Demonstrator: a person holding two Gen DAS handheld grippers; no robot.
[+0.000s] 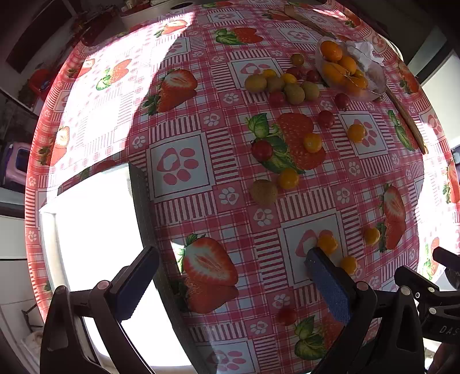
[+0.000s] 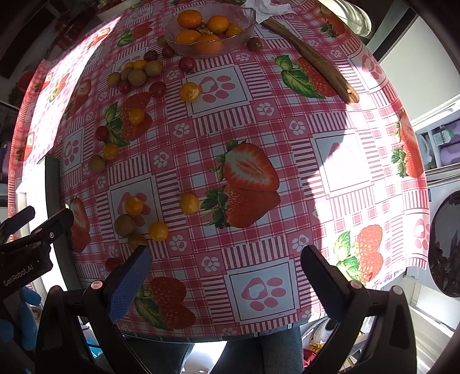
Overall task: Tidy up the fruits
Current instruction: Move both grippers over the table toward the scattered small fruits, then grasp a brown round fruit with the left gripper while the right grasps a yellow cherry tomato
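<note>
Small fruits lie scattered on a strawberry-print tablecloth [image 1: 184, 169]: yellow-orange ones [image 1: 312, 142], red ones [image 1: 262, 150] and brownish-green ones [image 1: 264, 192]. A glass bowl [image 1: 371, 83] at the far right holds several oranges [image 1: 331, 50]; it also shows in the right wrist view [image 2: 247, 15]. My left gripper [image 1: 233, 259] is open and empty above the near table, its right fingertip beside a yellow fruit [image 1: 327, 243]. My right gripper [image 2: 225, 257] is open and empty over the table's front edge, near a yellow fruit [image 2: 158, 231] and a brownish one [image 2: 125, 225].
A wooden fork [image 2: 313, 61] lies diagonally right of the bowl. A crumpled white tissue [image 1: 365, 53] sits behind the bowl. A bright white tray or board with a dark rim [image 1: 141, 201] lies at the table's left. Bright sunlight covers the left side.
</note>
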